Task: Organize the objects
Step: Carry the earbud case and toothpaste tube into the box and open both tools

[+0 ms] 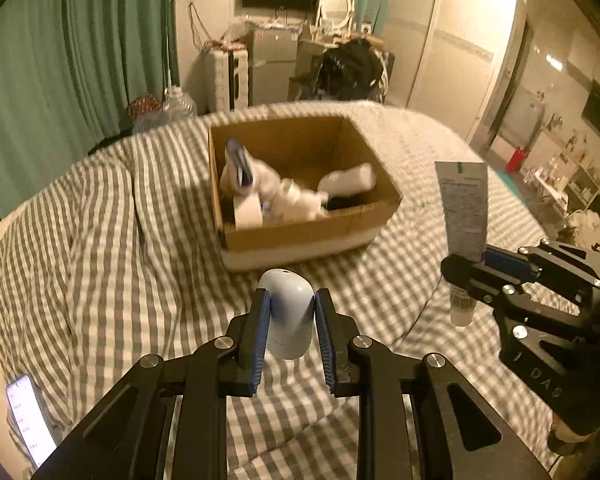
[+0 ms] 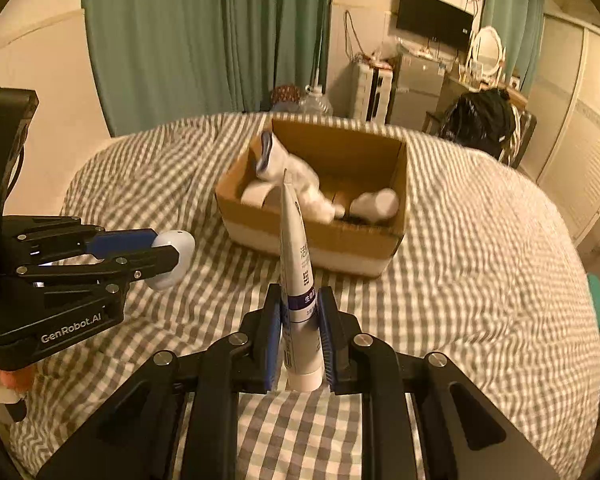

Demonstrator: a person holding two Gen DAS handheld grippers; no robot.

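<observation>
**Cardboard box half full, two more items on their way in**

Cardboard, open-topped, the box (image 1: 300,184) sits mid-frame on the checked bed cover (image 1: 100,240), already holding a roll of tape (image 1: 248,210), white cloth (image 1: 256,178) and a pale bottle (image 1: 348,180) on its side. Both tongs hang in the air short of it, each loaded.

The left tongs (image 1: 291,312) are closed on a small pale-blue rounded gadget (image 1: 288,312), pinched across its sides so its domed end points toward the box. The right tongs (image 2: 300,334) are closed on a white tube (image 2: 298,280) near its cap end, so the flat crimped tail stands up and leans toward the box. Held that way, I'd judge, either item can simply be let go over the opening.

Free space inside looks best at the upper right of the box, behind the bottle; the near left corner is crowded. The near wall is the edge to clear. Nothing lies on the cover between the tongs and the box. A lit phone (image 1: 30,420) rests at the lower left of the left view, well apart.
</observation>
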